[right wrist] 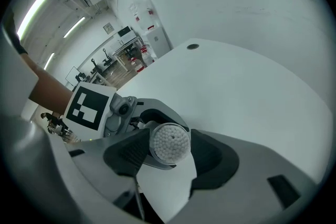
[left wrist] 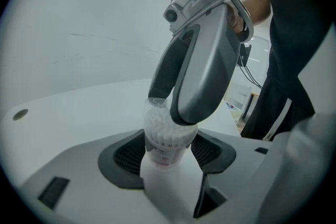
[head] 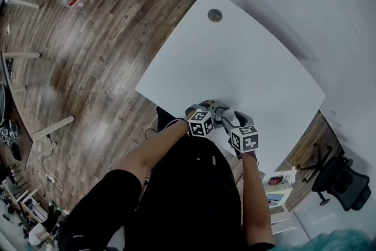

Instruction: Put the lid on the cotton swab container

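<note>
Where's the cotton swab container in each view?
Head view: not visible, hidden where the left gripper and right gripper meet at the near edge of the table.
Left gripper view: cotton swab container low centre, between the left jaws, right gripper over its top.
Right gripper view: low centre, end-on, swab tips facing the camera, between the right jaws.
Shared landmark: round grommet in the tabletop.

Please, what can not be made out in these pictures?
Left gripper view: the right gripper covers the top of the cotton swab container in the left gripper; lid hidden.
Right gripper view: swab tips show; whether a clear lid covers them, unclear.
Head view: both grippers hide the container.
</note>
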Demonstrator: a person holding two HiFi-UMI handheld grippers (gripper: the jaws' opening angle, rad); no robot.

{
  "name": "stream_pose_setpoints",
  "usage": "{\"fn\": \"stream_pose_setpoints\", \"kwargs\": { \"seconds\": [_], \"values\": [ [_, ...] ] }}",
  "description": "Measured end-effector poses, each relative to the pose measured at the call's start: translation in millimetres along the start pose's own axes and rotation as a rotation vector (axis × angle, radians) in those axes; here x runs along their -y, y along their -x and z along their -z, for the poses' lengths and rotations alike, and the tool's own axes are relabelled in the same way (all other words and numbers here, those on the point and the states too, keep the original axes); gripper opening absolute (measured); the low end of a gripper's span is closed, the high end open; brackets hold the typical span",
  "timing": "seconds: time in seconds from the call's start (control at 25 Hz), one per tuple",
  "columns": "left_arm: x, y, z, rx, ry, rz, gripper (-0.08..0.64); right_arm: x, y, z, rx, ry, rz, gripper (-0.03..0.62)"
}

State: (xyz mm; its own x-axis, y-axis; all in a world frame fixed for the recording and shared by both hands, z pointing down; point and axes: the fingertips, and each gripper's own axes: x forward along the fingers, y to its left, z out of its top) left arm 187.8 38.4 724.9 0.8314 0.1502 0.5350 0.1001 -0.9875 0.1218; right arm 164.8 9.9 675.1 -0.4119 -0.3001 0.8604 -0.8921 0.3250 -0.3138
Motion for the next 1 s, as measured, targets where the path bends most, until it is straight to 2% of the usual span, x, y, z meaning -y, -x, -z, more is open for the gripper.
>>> {"fn": "stream_pose_setpoints", "kwargs": {
  "seconds": [0.2,0.44,0.6,1.0],
  "values": [
    [-1.5,-0.5,1.8,0.002,0.000,-0.008,0.275,-3.6,3.7,-2.0,0.005,0.090,0.021,0.250],
    [-0.6,-0.8,0.3,0.001,0.000,-0.005,0.275,-6.6,15.3,-16.2,0.056,0.133,0.042,0.247],
    [-0.8,-0.3,1.9,0.000,0.000,-0.008,0.275,-5.8,14.8,-10.2,0.026,0.142,0.034,0.192],
    [-0.2,-0.5,1.5,0.001,-0.009,-0.005,0.275,-6.8,3.2,-5.0,0.012,0.146,0.024,0.204]
  ]
}}
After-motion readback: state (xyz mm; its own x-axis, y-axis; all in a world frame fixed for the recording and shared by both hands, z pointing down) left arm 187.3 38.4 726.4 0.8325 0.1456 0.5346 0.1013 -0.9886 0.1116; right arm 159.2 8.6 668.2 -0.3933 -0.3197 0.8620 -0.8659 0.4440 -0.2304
